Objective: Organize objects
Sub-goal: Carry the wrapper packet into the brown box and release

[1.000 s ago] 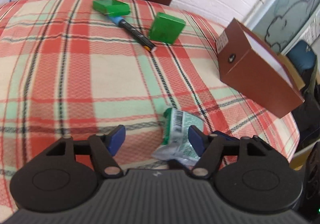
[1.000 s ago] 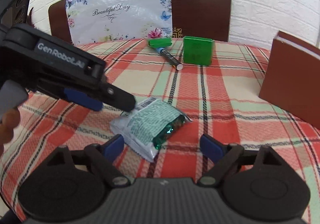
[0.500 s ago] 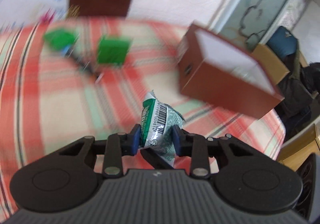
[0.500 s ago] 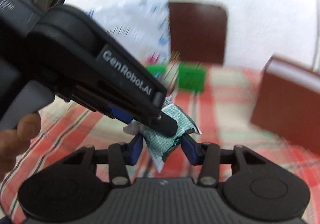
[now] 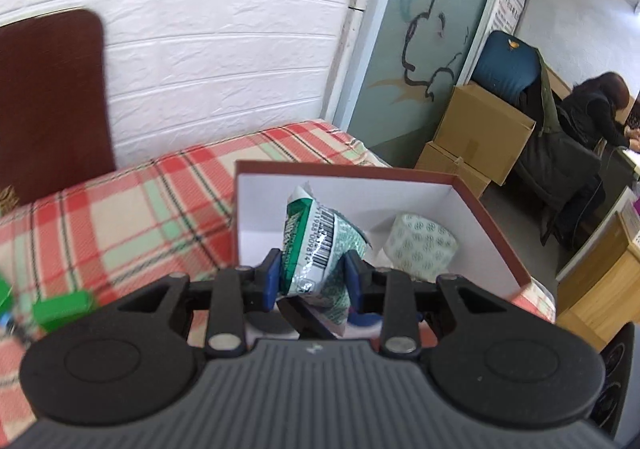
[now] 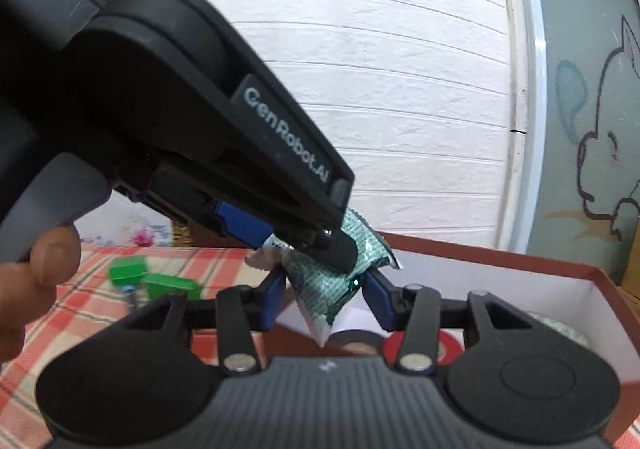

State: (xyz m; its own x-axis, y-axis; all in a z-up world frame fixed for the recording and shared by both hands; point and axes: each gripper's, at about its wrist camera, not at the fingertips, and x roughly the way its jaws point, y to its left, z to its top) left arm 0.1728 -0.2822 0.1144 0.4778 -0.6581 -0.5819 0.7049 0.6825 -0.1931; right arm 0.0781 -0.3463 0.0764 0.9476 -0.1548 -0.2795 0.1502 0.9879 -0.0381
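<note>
Both claws pinch green packet [image 5: 320,249] above box rim [image 5: 344,172]

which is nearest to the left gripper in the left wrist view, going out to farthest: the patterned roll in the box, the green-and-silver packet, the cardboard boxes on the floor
1. green-and-silver packet: clamped in the left gripper.
2. patterned roll: right of the packet, inside the brown box.
3. cardboard boxes: on the floor, far right, beyond the table.

The brown box [image 5: 492,221] is open on top; inside, bare white floor lies at its left, while a patterned roll [image 5: 420,249] fills its right corner beside its walls.
</note>
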